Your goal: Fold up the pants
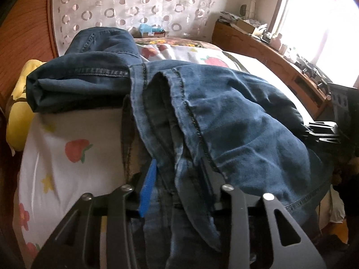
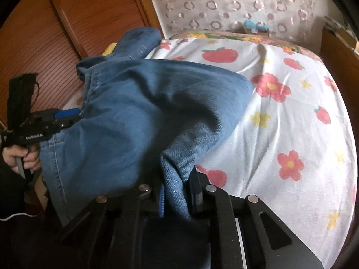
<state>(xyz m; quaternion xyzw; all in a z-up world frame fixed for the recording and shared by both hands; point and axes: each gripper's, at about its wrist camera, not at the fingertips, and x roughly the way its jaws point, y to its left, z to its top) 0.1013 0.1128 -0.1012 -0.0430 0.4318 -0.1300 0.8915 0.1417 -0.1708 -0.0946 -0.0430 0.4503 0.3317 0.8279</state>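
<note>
Pants, one blue denim pair, bunched at the near edge of one fruit-and-flower printed white bedsheet. Two grippers: left gripper and right gripper, each clenched on denim. One patterned headboard far.

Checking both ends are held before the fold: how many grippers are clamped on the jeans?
2. The left gripper pinches a bunched seam of the jeans at their left side; the right gripper pinches a denim corner at their right, over the flowered bedsheet.
</note>
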